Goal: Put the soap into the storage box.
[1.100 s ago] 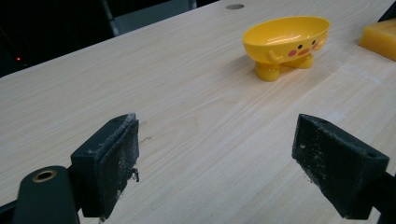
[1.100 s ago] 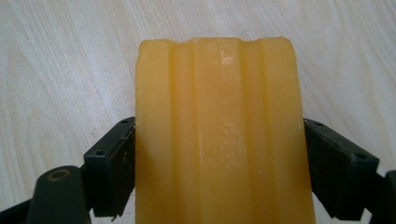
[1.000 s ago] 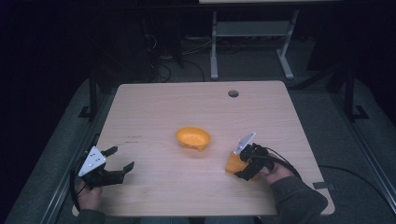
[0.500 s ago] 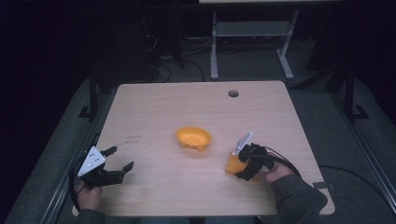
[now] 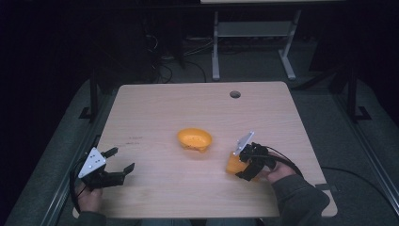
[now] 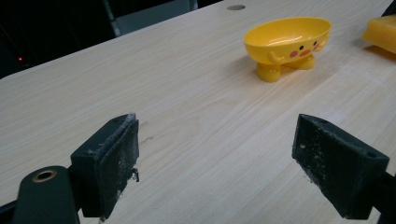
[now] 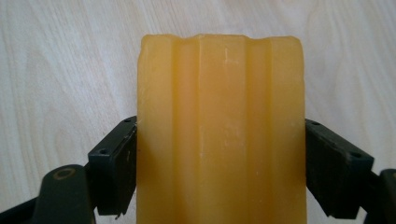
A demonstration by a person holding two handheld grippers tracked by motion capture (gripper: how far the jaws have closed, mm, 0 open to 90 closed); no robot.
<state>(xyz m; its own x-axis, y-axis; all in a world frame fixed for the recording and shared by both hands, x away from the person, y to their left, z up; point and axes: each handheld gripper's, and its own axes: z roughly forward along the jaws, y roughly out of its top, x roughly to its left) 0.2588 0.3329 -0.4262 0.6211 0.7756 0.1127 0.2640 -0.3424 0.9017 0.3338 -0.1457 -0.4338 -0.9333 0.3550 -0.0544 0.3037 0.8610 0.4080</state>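
A: How is the soap [image 7: 222, 130] held at this point?

B: It is pinched between the jaws of the right gripper [image 5: 248, 162], one pad [image 7: 114, 172] pressed on each long side. It is seen low over the tabletop [image 5: 155, 108], near the front right edge; whether it rests on the wood or is just lifted cannot be told.

A: And the left gripper [image 5: 113, 167]?

B: It is held near the front left corner with its jaws spread wide, nothing between them, well apart from the work.

A: Where is the soap meant to go?

B: Judging by the layout, into the dish [image 5: 194, 139], a yellow duck-faced one standing on small feet near the middle of the tabletop, farther out and to the left of the soap.

A: What should be watched in the carry?

B: The bar is smooth and probably slippery, so the pinch is best kept firm and square on the flat sides. The bar should be raised clear of the rim, carried level, and lowered along the dish's long axis before the jaws are spread. The dish looks light, so a knock on its rim is to be avoided; it could be steadied with the left gripper if needed.
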